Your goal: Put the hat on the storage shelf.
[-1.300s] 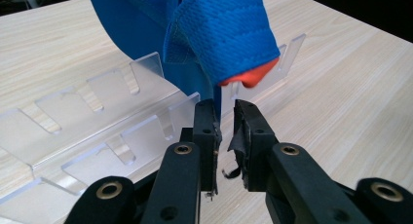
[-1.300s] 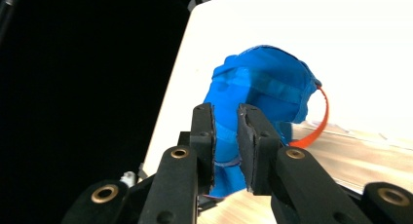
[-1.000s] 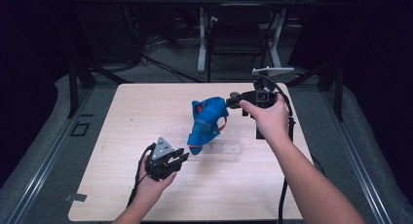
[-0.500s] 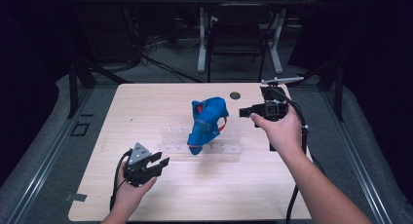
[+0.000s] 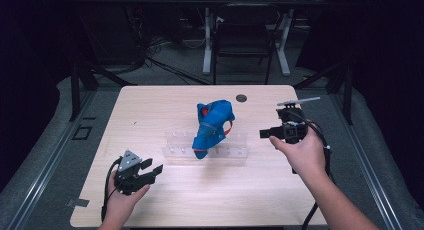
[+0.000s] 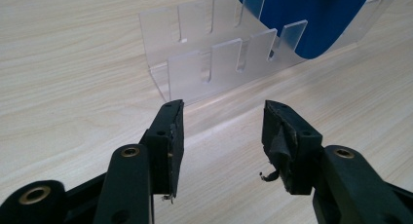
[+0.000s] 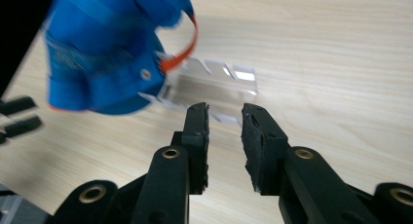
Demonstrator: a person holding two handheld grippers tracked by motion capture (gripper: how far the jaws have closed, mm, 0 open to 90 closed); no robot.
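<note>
Surroundings first: a small dark round disc (image 5: 241, 98) lies on the wooden table (image 5: 150, 105) near its far edge, well apart from both hands; beyond the table stand the legs of another desk (image 5: 207, 45) and a chair (image 5: 243, 40) on the grey floor; nothing lies between either gripper and the middle of the table. A clear plastic rack (image 5: 175, 149) with upright slotted walls sits at the table's centre, and a blue shoe (image 5: 212, 127) stands in it, leaning, toe end down in the slots and heel end raised; the shoe is bright blue with an orange-red loop (image 5: 231, 130) at its right side; in the right gripper view a small metal rivet (image 7: 144, 74) shows on the blurred blue upper, and the rack's near end pokes out below it. The left gripper (image 5: 152, 170) rests low near the table's front left, apart from the rack, pointing toward it; its jaws have just been opening and stand wide with bare wood between them, as the left gripper view shows. The right gripper (image 5: 264, 134) is held just right of the rack, pointing left at the shoe without touching it; its jaws have also just been opening, parted by a narrow gap with nothing gripped.
</note>
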